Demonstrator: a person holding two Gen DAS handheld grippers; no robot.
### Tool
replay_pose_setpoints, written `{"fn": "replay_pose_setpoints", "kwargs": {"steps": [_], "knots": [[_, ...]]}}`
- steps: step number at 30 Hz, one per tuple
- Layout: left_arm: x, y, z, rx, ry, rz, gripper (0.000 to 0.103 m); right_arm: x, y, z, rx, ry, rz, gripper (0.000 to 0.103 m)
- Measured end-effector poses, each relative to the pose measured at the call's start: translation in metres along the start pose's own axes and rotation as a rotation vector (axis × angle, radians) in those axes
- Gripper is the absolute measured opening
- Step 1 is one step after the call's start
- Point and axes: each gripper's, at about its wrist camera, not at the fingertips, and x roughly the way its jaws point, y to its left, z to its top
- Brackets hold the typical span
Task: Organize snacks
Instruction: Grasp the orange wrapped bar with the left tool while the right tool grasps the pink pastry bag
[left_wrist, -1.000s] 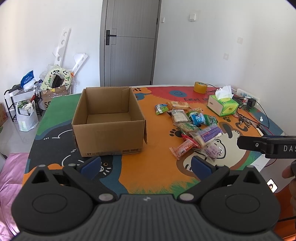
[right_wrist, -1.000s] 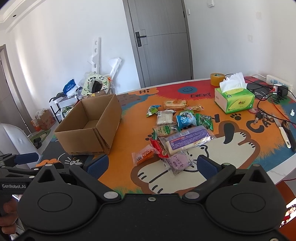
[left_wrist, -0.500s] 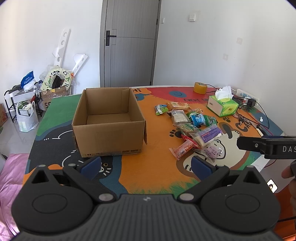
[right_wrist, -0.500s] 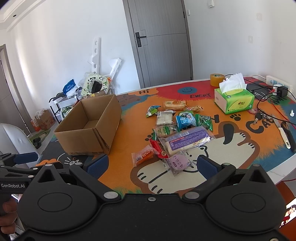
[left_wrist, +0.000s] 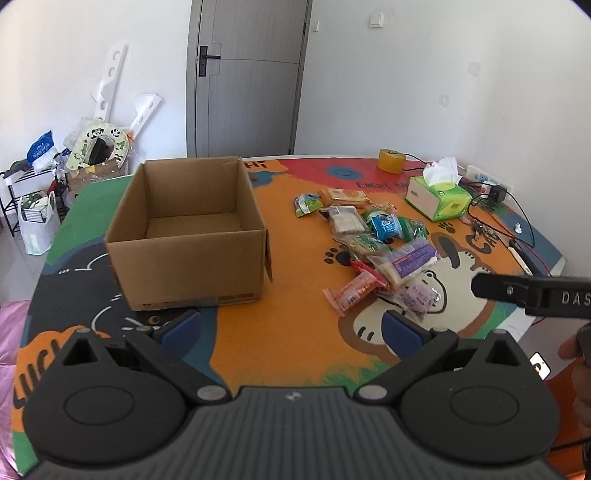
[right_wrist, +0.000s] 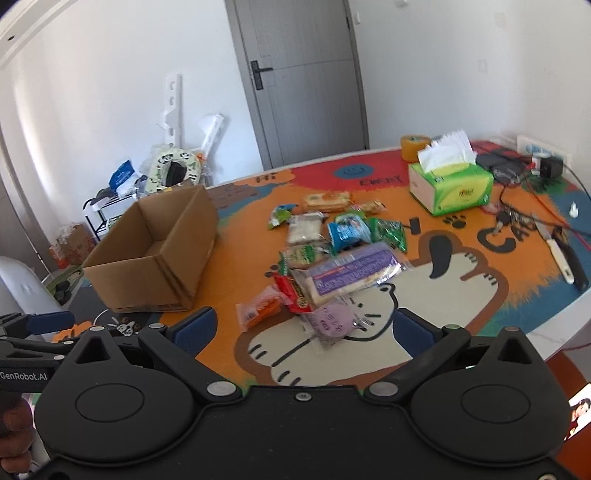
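surface (left_wrist: 295, 332) carries all | cardboard box (left_wrist: 188, 236) empty, upright | snack pile (right_wrist: 332, 258) right of box, well apart, none packed | step: first pick, judged | left tool (left_wrist: 291, 328), right tool (right_wrist: 303, 328) both spread wide, holding nothing | next: right tool lowers onto nearest packet, orange packet (right_wrist: 258, 310)

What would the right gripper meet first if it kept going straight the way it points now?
Probably the purple snack packet, the nearest of the pile, lying between the open right gripper's fingers; depth is uncertain.
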Motion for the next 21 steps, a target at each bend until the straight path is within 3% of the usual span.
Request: {"fn": "replay_pose_setpoints", "kwargs": {"steps": [6,10,21], "knots": [[0.016,-0.010,0.005,-0.015,-0.044,-0.055,0.103,0.019,-0.018,-0.005,0.043,0.037,-0.014,0.103],[0.035,-0.020,0.004,0.072,-0.032,0.024,0.103,0.028,-0.031,-0.008,0.070,0.043,-0.021,0.103],[0.076,-0.033,0.005,0.027,0.013,-0.065,0.103,0.050,-0.061,-0.011,0.130,0.046,-0.037,0.103]]}}
